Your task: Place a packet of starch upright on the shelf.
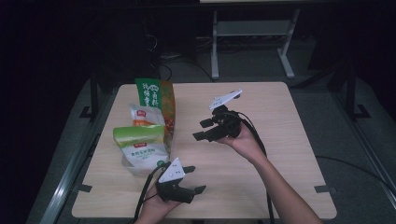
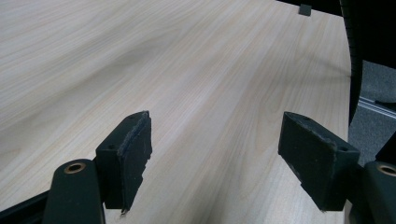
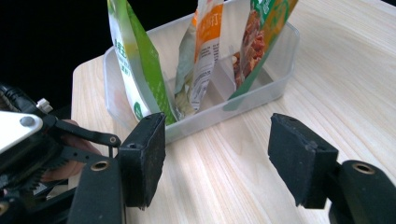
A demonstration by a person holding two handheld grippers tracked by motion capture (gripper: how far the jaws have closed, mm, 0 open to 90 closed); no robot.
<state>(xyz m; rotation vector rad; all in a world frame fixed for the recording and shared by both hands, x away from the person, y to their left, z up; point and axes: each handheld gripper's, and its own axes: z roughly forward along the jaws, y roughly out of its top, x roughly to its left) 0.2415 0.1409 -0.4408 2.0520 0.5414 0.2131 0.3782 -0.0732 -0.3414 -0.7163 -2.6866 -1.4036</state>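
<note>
Three snack packets are standing upright in the clear plastic bin [image 3: 280, 56]: a light-green packet [image 1: 140, 144] at its near end, an orange-and-white packet [image 1: 147, 116] in the middle, and a tall green packet [image 1: 156, 95] at the far end. Judging by this, the packing is probably finished, though the bin's floor is partly hidden. The right gripper [image 1: 201, 129] is hovering just beside the bin, jaws wide apart and empty. The left gripper [image 1: 194, 179] is sitting near the bin's near corner, likewise spread and holding nothing. Nothing is blocking either approach.
</note>
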